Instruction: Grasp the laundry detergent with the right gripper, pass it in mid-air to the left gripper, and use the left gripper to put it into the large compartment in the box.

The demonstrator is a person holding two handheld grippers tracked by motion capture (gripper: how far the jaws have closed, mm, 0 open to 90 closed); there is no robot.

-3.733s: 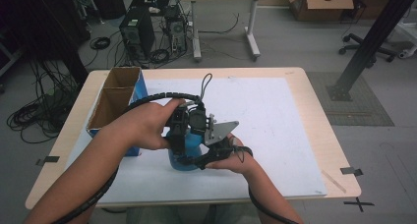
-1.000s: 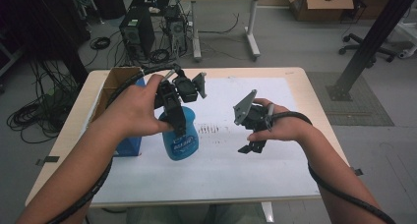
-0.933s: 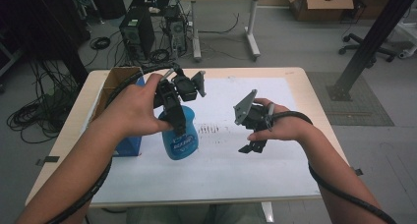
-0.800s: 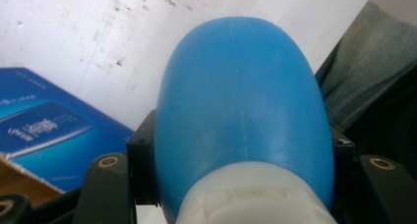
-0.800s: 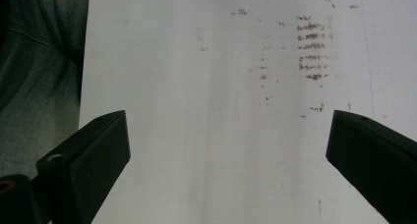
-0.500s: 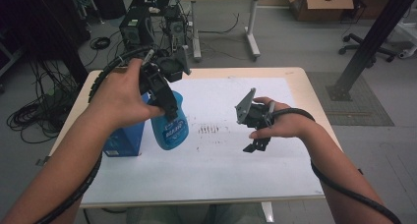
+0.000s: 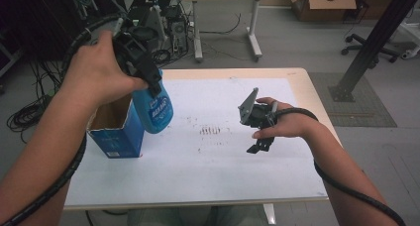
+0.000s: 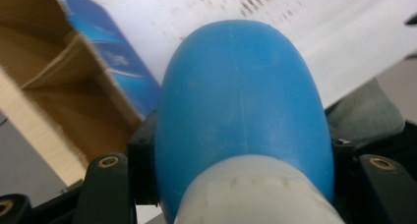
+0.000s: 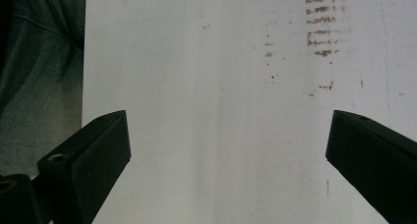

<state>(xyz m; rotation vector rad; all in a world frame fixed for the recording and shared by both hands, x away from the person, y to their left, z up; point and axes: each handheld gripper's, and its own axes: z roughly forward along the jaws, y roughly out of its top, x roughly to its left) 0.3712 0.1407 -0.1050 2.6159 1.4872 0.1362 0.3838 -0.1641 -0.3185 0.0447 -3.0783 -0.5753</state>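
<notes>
1. The left gripper [image 7: 148,80], clamped on the blue bottle [image 7: 154,107], has lifted it higher, beside the box [image 7: 119,132].
2. The left gripper view shows the bottle [image 8: 241,96] between its jaws, over the box's [image 8: 59,86] open top.
3. The right gripper [image 7: 259,144] hovers over the white mat [image 7: 213,151], jaws wide apart.

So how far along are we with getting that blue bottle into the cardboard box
Partway. The bottle is already picked up: the left gripper is shut on its neck and holds it in the air beside the open box. It is not inside yet. The right gripper is open, holding nothing, above the white sheet. Left to do, probably: lower the bottle into the box and let go.
</notes>
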